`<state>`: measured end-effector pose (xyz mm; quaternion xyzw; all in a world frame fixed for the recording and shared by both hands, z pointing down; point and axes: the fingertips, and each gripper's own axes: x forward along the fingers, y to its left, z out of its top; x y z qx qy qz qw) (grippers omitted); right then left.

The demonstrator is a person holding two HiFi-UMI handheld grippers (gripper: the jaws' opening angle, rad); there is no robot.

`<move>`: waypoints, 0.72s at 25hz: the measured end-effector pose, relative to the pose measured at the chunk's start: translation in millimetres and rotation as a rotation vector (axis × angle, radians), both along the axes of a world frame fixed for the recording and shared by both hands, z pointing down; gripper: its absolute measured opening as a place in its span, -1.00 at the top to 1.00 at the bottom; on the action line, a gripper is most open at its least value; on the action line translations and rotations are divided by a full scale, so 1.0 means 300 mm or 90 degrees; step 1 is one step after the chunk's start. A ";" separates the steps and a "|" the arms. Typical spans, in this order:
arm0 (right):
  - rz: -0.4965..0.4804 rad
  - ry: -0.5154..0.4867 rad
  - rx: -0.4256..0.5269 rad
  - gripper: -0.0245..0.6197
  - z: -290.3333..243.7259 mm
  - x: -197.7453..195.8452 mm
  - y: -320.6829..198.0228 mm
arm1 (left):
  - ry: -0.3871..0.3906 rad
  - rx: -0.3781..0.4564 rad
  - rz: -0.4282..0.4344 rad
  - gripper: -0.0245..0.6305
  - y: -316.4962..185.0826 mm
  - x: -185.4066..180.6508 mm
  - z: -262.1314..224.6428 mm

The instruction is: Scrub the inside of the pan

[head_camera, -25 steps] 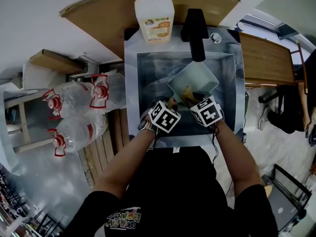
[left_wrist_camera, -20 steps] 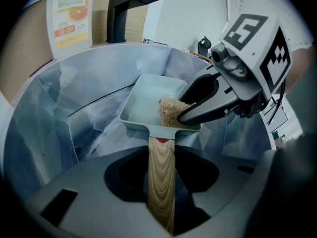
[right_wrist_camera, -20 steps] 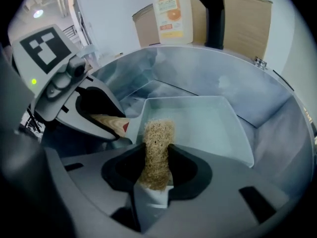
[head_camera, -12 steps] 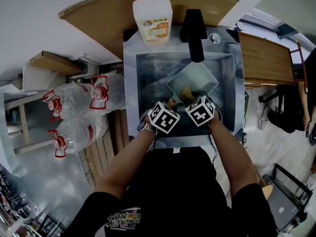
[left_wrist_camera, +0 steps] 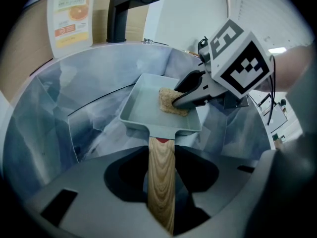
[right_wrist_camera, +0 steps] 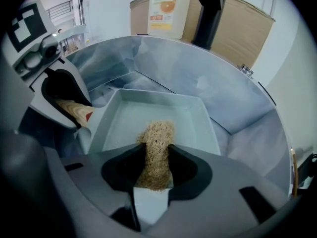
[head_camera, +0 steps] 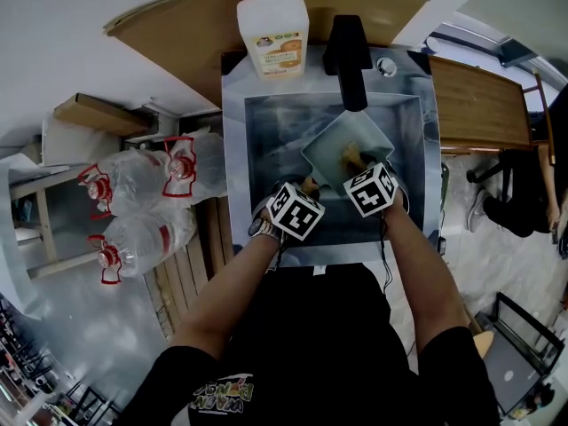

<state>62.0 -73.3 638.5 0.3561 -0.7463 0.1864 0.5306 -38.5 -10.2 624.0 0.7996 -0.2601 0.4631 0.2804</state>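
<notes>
Square pan (right_wrist_camera: 190, 118) sits in sink (right_wrist_camera: 208, 78), right of centre. Left gripper (left_wrist_camera: 161, 182) clamped on wooden handle (left_wrist_camera: 159, 155). Right gripper (right_wrist_camera: 156, 170) pinching tan scouring pad (right_wrist_camera: 157, 135) against pan floor. Likely best: press pad flat, brace handle, work far corners and walls.

A makeshift dishwashing corner in a workroom: steel sink (head_camera: 232, 149), black faucet (head_camera: 348, 60), soap jug (head_camera: 273, 29), water bottles (head_camera: 133, 180) on the floor.

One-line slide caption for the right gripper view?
Right gripper holds a tan fibrous scrubber inside the pale green square pan in the steel sink.
</notes>
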 end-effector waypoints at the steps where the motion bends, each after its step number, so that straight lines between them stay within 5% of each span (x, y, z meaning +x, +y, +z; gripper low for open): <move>1: 0.003 0.004 0.006 0.47 0.000 0.012 -0.011 | 0.000 0.000 0.000 0.41 0.000 0.001 0.000; 18: 0.027 0.149 0.105 0.47 -0.011 0.174 -0.139 | 0.000 0.001 -0.002 0.41 0.000 0.000 -0.001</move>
